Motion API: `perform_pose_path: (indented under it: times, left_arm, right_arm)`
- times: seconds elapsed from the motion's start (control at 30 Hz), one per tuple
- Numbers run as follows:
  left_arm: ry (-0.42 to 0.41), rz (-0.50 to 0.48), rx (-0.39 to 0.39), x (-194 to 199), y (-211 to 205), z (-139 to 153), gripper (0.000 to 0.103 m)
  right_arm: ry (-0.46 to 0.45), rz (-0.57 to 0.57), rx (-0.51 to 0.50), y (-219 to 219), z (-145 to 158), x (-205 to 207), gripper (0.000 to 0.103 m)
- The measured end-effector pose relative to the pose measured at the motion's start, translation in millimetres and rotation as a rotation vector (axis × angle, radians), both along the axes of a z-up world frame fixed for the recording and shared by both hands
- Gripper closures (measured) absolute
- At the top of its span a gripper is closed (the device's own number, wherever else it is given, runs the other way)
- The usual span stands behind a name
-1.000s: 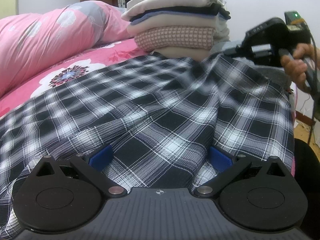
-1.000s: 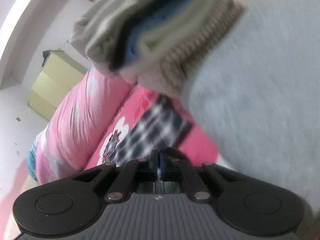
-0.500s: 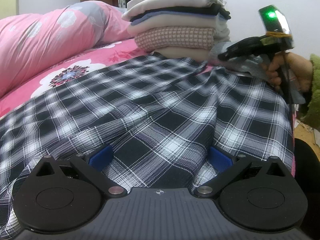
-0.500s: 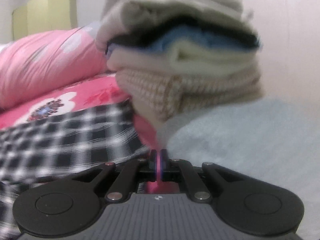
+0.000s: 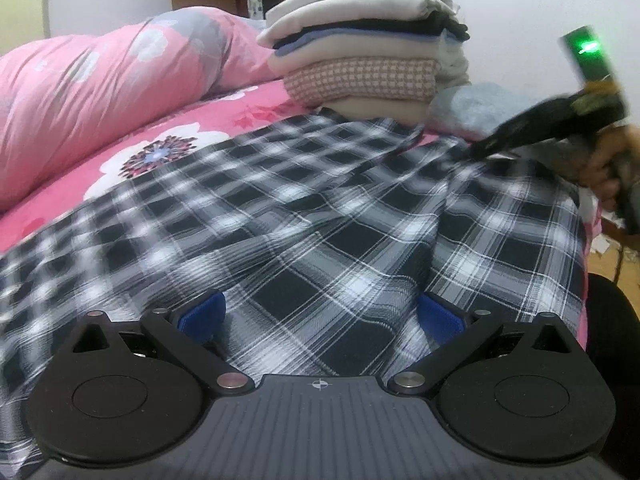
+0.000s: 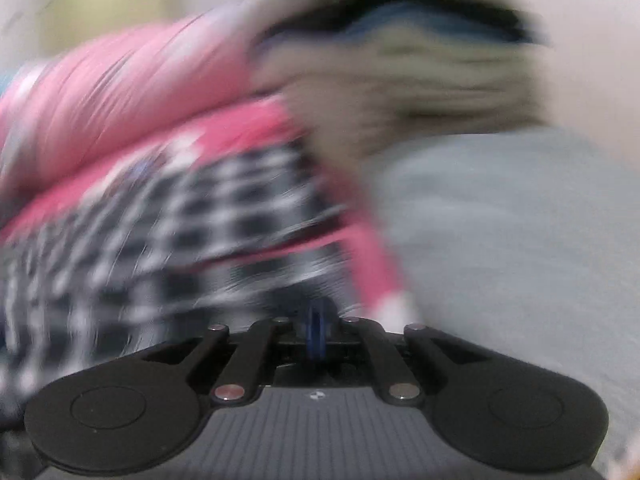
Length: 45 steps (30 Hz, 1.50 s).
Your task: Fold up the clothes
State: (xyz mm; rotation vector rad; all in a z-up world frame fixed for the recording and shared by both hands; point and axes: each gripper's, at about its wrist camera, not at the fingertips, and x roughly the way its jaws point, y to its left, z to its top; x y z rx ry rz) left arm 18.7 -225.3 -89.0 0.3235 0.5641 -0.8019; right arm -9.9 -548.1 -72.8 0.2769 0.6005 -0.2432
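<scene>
A black and white plaid garment (image 5: 320, 216) lies spread over the pink floral bed. My left gripper (image 5: 320, 316) is open, its blue pads wide apart with a fold of the plaid cloth bulging between them. My right gripper (image 6: 316, 332) is shut, its blue pads pressed together; the view is blurred, with the plaid garment (image 6: 180, 232) just ahead. In the left wrist view the right gripper (image 5: 480, 148) touches the garment's far right edge; whether it pinches cloth I cannot tell.
A tall stack of folded clothes (image 5: 368, 60) stands at the far end of the bed. A pale blue-grey cloth (image 5: 476, 108) lies beside it. A pink quilt (image 5: 100, 92) is rolled along the left. The bed's edge and floor (image 5: 608, 264) are at the right.
The right gripper has swung down and toward the garment's far right edge, its view now heavily blurred. The left gripper has stayed put and open.
</scene>
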Motion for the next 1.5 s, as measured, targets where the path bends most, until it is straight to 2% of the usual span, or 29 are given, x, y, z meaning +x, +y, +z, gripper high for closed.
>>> perform_pose_path:
  times: [0.03,0.1,0.13,0.2,0.37,0.43,0.5,0.6,0.7,0.83,0.9,0.93,1.1,1.17,1.23,1.33,1.4,1.5]
  left_arm:
    - [-0.001,0.007,-0.007,0,2,2,0.0]
    - [0.009,0.025,-0.019,0,6,4,0.0]
    - [0.019,0.034,-0.027,0,7,5,0.0]
    - [0.044,0.046,-0.045,0,10,8,0.0]
    - [0.067,0.045,-0.058,-6,10,13,0.0]
    - [0.057,0.038,-0.049,-11,9,15,0.0]
    - [0.045,0.036,-0.036,-15,9,15,0.0]
    - [0.038,0.044,-0.021,-20,10,14,0.0]
    - [0.03,0.057,-0.002,-21,10,12,0.0]
    - [0.042,0.076,0.019,-18,9,6,0.0]
    - [0.046,0.081,0.028,-17,9,5,0.0]
    - [0.048,0.083,0.032,-17,9,5,0.0]
    - [0.042,0.086,0.052,-17,8,6,0.0]
    - [0.04,0.085,0.057,-17,7,5,0.0]
    - [0.039,0.083,0.062,-16,6,4,0.0]
    - [0.032,0.082,0.072,-17,5,3,0.0]
    - [0.031,0.081,0.073,-17,5,2,0.0]
    - [0.037,0.084,0.073,-16,4,1,0.0]
  right_arm:
    - [-0.045,-0.038,0.015,-3,9,-17,0.097]
    - [-0.104,-0.116,0.062,-9,16,-52,0.081]
    - [-0.128,-0.155,0.09,-11,18,-69,0.07]
    - [-0.168,-0.23,0.161,-17,16,-103,0.069]
    - [-0.206,-0.316,0.468,-20,-27,-149,0.069]
    - [-0.215,-0.327,0.54,-19,-39,-152,0.069]
    - [-0.23,-0.324,0.57,-19,-45,-153,0.069]
    - [-0.246,-0.317,0.535,-17,-44,-147,0.069]
    - [-0.237,-0.292,0.388,-9,-31,-139,0.07]
    - [-0.143,-0.203,0.283,-4,-31,-123,0.069]
    - [-0.129,-0.181,0.229,1,-31,-121,0.081]
    - [-0.139,-0.162,0.19,7,-28,-125,0.099]
    - [-0.242,-0.132,-0.082,46,-1,-151,0.099]
    - [-0.208,-0.134,-0.152,52,-7,-152,0.099]
    - [-0.133,-0.157,-0.14,46,-23,-147,0.097]
    - [-0.089,-0.298,-0.048,26,-36,-151,0.097]
    - [-0.13,-0.358,0.019,15,-34,-161,0.097]
    - [-0.199,-0.333,0.064,7,-26,-164,0.096]
